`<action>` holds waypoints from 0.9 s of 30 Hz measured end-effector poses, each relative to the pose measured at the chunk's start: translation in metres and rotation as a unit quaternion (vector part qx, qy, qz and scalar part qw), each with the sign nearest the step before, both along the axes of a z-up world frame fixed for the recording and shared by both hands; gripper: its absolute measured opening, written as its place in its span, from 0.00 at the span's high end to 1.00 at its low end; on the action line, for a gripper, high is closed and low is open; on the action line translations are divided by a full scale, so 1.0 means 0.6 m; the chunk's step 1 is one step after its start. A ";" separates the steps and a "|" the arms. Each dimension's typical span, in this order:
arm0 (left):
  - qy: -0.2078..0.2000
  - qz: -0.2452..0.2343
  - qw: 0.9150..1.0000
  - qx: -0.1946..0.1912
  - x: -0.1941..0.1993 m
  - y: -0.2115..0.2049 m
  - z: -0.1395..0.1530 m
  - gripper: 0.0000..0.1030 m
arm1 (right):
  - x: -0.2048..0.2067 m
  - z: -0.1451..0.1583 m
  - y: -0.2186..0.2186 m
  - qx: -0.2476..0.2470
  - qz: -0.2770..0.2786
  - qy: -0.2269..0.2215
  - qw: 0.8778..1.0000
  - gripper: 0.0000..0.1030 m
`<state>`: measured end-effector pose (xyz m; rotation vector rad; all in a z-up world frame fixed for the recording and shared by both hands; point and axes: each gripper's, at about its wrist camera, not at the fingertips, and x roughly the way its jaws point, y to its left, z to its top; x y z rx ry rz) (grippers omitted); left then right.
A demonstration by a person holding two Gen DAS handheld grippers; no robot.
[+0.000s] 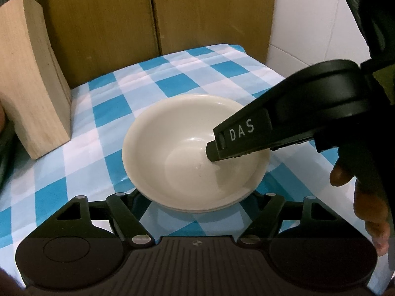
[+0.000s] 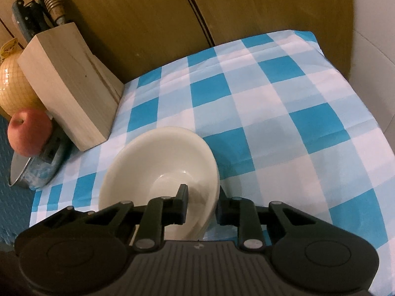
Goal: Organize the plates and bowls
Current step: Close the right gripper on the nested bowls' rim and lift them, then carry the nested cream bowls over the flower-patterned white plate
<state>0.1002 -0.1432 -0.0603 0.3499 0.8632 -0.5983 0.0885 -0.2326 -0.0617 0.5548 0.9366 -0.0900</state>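
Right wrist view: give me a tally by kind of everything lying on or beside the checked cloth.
Cream bowl stack: 1
Wooden knife block: 1
Red apple: 1
Yellow netted produce: 1
Metal item under the apple, kind unclear: 1
Total: 5

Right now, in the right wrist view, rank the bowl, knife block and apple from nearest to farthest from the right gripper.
1. Bowl: its rim sits between the right gripper fingers.
2. Knife block: up and left, at the cloth's edge.
3. Apple: far left, off the cloth, beyond the block's near corner.
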 end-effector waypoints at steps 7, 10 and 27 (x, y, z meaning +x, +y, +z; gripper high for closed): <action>-0.008 0.003 1.000 -0.004 -0.002 0.003 0.006 0.23 | -0.006 0.006 0.000 0.003 0.001 -0.009 1.000 0.83; -0.011 0.005 1.000 -0.006 -0.004 0.003 0.011 0.23 | -0.008 0.009 0.000 0.004 0.002 -0.013 1.000 0.83; -0.032 0.009 0.999 -0.018 -0.012 0.005 0.034 0.24 | -0.018 0.031 0.003 -0.003 0.002 -0.035 0.999 0.83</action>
